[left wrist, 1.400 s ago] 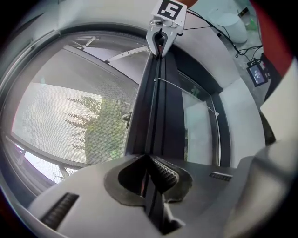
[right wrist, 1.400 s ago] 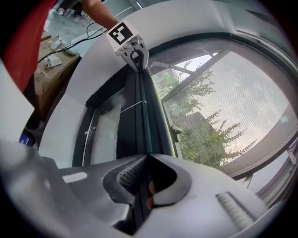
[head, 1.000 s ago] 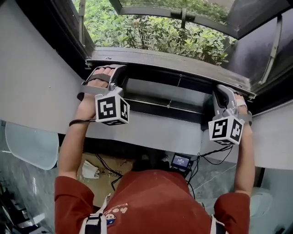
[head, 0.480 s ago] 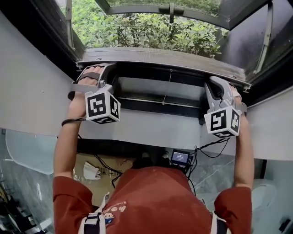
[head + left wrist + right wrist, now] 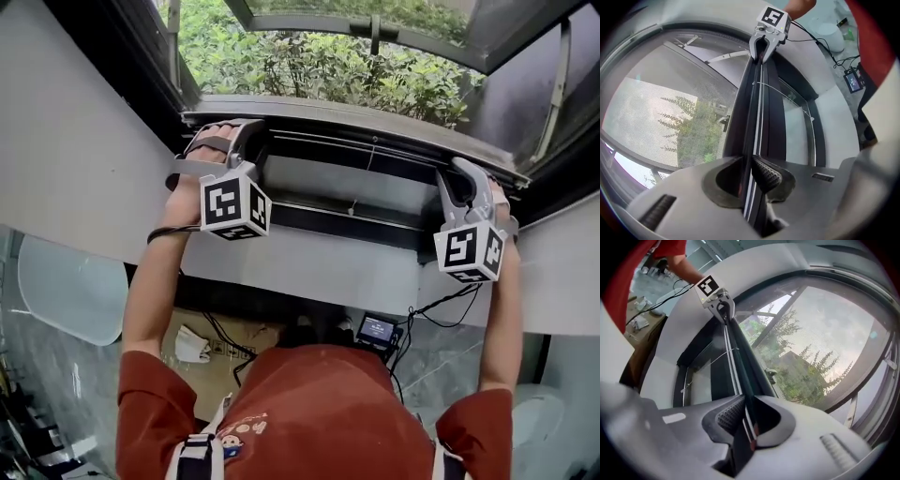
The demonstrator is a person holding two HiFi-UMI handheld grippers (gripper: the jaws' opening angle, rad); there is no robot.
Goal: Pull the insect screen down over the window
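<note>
Arms (image 5: 155,281) raised; grippers (image 5: 752,163) (image 5: 744,412) (just opening) straddle bar (image 5: 356,145).

screen bar (image 5: 375,148) — low across window frame (image 5: 122,56) | bushes (image 5: 319,66) behind it | small display (image 5: 378,329) below sill (image 5: 300,267)

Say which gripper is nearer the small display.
Right. The right gripper is above-right of the small display; the left gripper is at the screen bar's far end. Both jaws have just been opening, the bar between them.

Indoor room at an open window (image 5: 375,28), plain white wall (image 5: 75,159) beside it, grey marble-look floor (image 5: 427,361), cardboard box (image 5: 220,361), loose cables (image 5: 441,305) and 1 small lit screen (image 5: 378,330) on the floor, green shrubs (image 5: 319,66) outside, home or office unclear
</note>
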